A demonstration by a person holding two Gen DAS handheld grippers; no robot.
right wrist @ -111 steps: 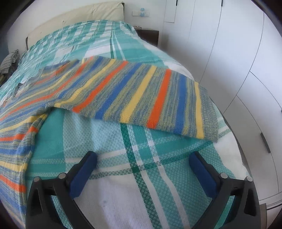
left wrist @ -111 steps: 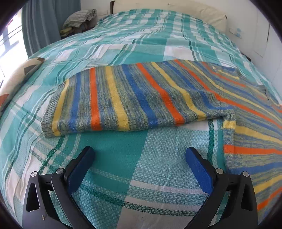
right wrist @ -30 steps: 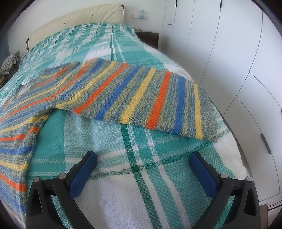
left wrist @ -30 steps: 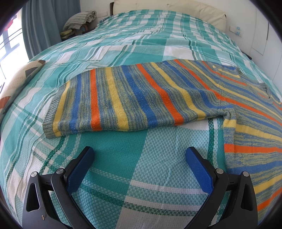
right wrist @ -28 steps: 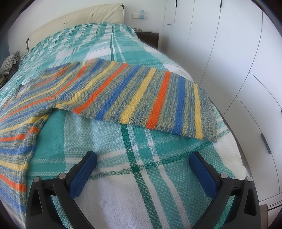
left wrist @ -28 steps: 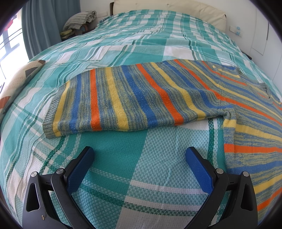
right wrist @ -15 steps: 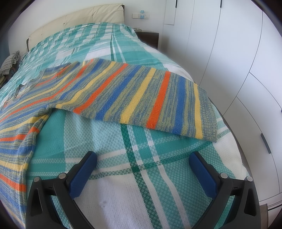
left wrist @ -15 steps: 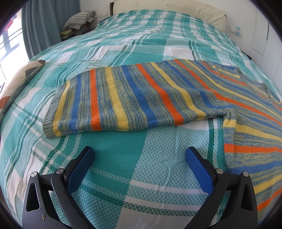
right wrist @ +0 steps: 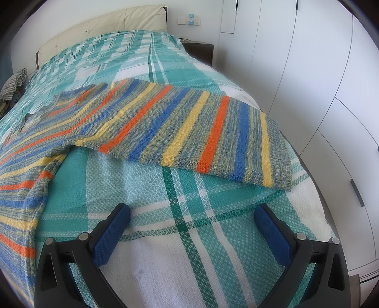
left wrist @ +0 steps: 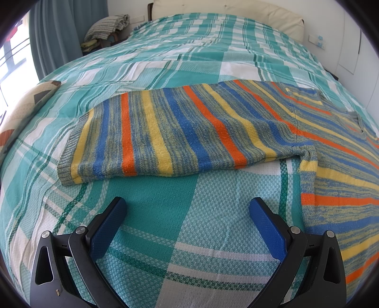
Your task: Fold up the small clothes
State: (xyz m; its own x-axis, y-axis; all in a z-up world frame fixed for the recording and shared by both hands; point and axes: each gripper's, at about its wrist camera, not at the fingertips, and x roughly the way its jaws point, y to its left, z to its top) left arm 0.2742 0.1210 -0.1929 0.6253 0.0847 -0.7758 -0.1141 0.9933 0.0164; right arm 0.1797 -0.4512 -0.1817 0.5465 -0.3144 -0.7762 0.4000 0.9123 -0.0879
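A striped knit sweater [left wrist: 180, 132] in blue, orange, yellow and grey lies spread flat on the bed, both sleeves stretched out sideways. Its left sleeve fills the middle of the left wrist view, with the cuff [left wrist: 68, 161] at the left. Below that sleeve my left gripper [left wrist: 188, 208] hovers open over bare bedspread, holding nothing. In the right wrist view the other sleeve [right wrist: 189, 132] runs to a cuff [right wrist: 280, 154] near the bed's right edge. My right gripper [right wrist: 191, 214] is open and empty just short of that sleeve.
The teal, white and green plaid bedspread [left wrist: 165, 59] covers the whole bed up to a cream headboard [right wrist: 106, 21]. White wardrobe doors [right wrist: 319, 83] stand close along the right side. A patterned cushion [left wrist: 21, 111] lies at the left edge; folded cloth [left wrist: 106, 26] sits beyond it by the curtain.
Compared with 3.7 s ago both views have shifted very slightly; over the last second nothing has visibly moved. Both grippers stay open.
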